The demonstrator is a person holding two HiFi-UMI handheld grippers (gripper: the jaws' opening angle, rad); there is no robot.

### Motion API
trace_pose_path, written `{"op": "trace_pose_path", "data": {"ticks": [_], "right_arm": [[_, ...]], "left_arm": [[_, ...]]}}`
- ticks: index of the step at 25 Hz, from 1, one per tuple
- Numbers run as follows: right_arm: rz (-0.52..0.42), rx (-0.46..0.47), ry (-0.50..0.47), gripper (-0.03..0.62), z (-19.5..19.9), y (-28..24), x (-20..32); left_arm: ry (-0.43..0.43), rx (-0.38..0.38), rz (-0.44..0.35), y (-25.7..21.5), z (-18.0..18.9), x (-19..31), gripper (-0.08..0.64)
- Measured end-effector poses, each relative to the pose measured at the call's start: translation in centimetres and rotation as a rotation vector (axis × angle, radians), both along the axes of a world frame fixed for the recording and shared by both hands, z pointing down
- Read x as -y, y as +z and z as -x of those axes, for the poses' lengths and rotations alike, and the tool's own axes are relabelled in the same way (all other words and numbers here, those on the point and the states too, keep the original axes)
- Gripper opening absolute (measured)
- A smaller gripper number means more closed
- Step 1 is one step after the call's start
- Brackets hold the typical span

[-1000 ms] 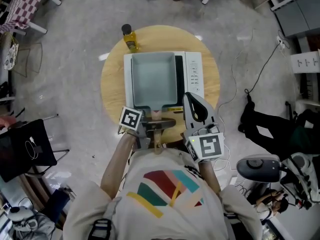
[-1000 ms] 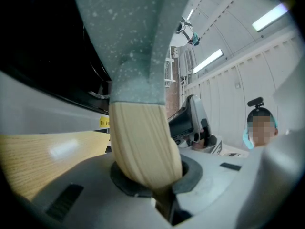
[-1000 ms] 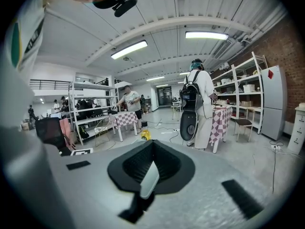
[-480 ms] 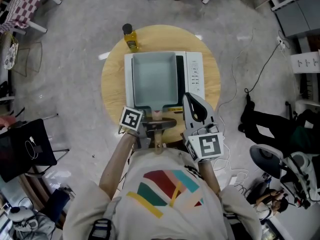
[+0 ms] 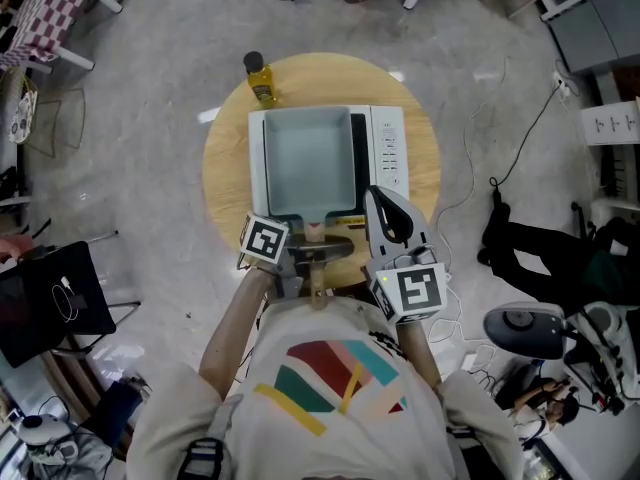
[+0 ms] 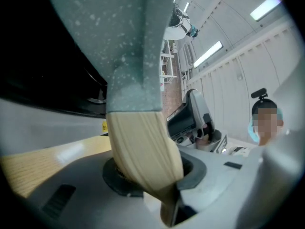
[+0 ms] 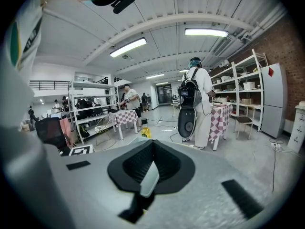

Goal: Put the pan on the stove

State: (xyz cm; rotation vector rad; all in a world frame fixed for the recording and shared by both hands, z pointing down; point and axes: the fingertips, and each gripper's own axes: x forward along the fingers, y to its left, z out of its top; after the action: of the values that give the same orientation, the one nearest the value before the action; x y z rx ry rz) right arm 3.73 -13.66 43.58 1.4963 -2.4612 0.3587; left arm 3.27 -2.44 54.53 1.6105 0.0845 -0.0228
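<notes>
my head camera looks steeply down from well above on the round table (image 5: 225, 183), stove (image 5: 388, 148) and pan (image 5: 310, 158). the camera on my left gripper (image 5: 316, 236) sits close against the pan, facing level, and shares all three. the one on my right gripper (image 5: 372, 194) looks out across the room.

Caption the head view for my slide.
Pan on stove, handle between left gripper's jaws, which have just been opening.

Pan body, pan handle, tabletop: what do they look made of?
Pan body: grey-green with pale speckles, matte. Likely coated metal; the base metal can't be told.
Pan handle: pale tan with fine lengthwise grain, smooth. Wood or a wood-look finish.
Tabletop: light yellowish grain with soft glare. Wood or laminate, can't tell which.
</notes>
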Motion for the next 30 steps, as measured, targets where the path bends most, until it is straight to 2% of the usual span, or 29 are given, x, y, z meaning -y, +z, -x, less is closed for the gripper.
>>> {"op": "trace_pose_path", "data": {"ticks": [5, 11, 16, 20, 24, 30], "right_arm": [[0.02, -0.001, -0.013, -0.001, 0.2, 0.5, 0.0], [0.026, -0.002, -0.02, -0.001, 0.1, 0.8, 0.1], [0.034, -0.003, -0.018, 0.0, -0.2, 1.0, 0.2], [0.038, 0.002, -0.011, 0.0, -0.5, 1.4, 0.3], [0.04, 0.004, -0.012, 0.0, -0.6, 1.5, 0.3], [0.037, 0.003, -0.017, 0.0, -0.6, 1.4, 0.5]], "left_arm": [[-0.01, -0.01, -0.034, -0.5, -0.4, 0.3, 0.102], [-0.03, 0.012, -0.048, -0.2, -0.5, 0.6, 0.196], [-0.062, 0.035, -0.11, 0.2, -0.5, 1.6, 0.203], [-0.066, 0.039, -0.098, 0.4, -0.7, 1.6, 0.214], [-0.07, 0.064, -0.035, 0.5, -0.4, 1.3, 0.272], [-0.085, 0.087, -0.041, 0.6, -0.2, 1.9, 0.291]]}}
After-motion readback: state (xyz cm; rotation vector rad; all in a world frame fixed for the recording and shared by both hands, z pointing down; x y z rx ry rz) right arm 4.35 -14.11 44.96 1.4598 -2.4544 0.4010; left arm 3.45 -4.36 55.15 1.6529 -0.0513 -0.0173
